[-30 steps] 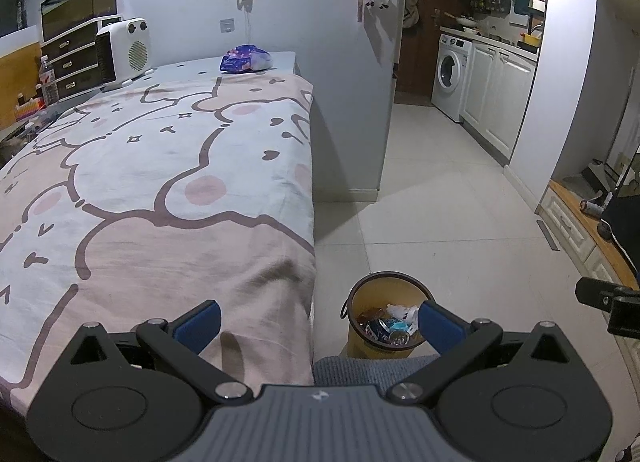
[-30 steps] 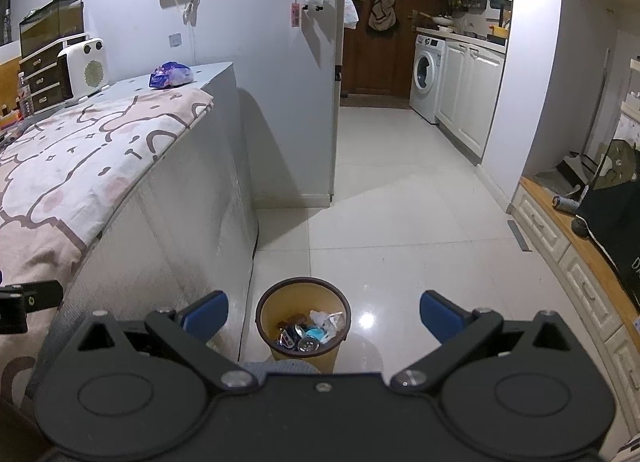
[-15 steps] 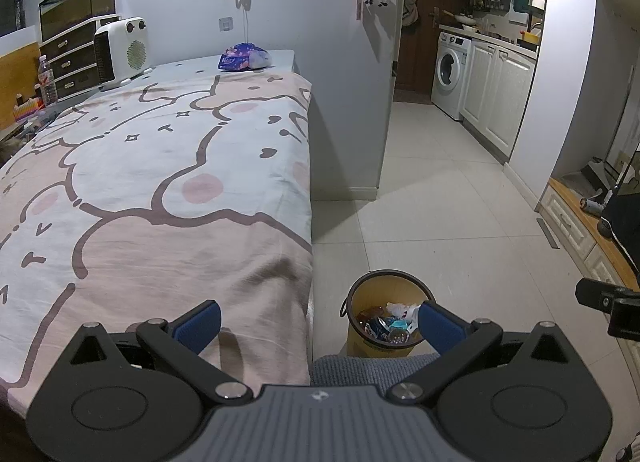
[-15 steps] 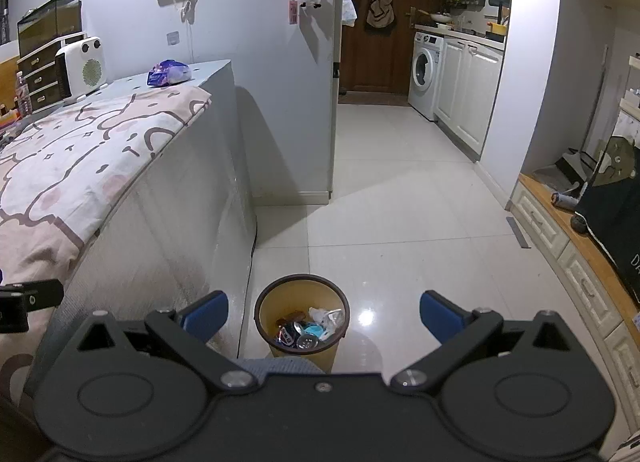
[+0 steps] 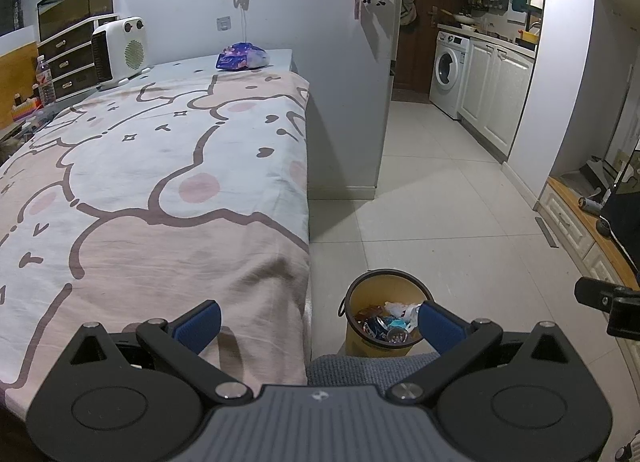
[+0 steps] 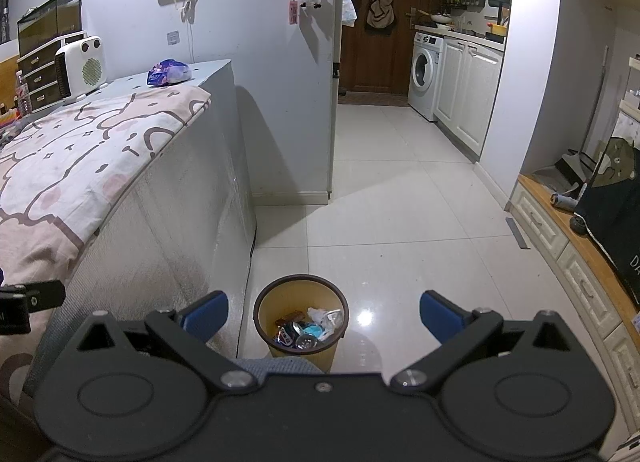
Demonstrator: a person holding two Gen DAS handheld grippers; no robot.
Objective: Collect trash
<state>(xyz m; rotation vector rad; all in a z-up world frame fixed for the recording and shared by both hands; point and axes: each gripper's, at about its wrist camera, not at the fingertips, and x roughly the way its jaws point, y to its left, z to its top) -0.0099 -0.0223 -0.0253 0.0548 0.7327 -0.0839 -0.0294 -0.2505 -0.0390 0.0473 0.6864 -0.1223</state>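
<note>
A yellow waste bin [image 5: 386, 320] [image 6: 301, 322] with a dark rim stands on the tiled floor beside the bed, holding cans, wrappers and crumpled paper. My left gripper [image 5: 318, 324] hangs open over the bed's edge and the bin, nothing between its blue pads. My right gripper [image 6: 323, 314] is open too, held above the bin with its fingers either side of it. A purple snack bag [image 5: 242, 56] [image 6: 169, 72] lies on the far ledge past the bed.
The bed [image 5: 140, 181] with a cartoon-print sheet fills the left. A white heater [image 5: 120, 51] and drawers [image 5: 64, 57] stand at its far end. Tiled floor runs to a kitchen with a washing machine [image 6: 426, 75]. A low wooden cabinet [image 6: 576, 258] lines the right.
Both views have shifted slightly; the bin sits a little lower and nearer the grippers. Both grippers stay open and empty.
</note>
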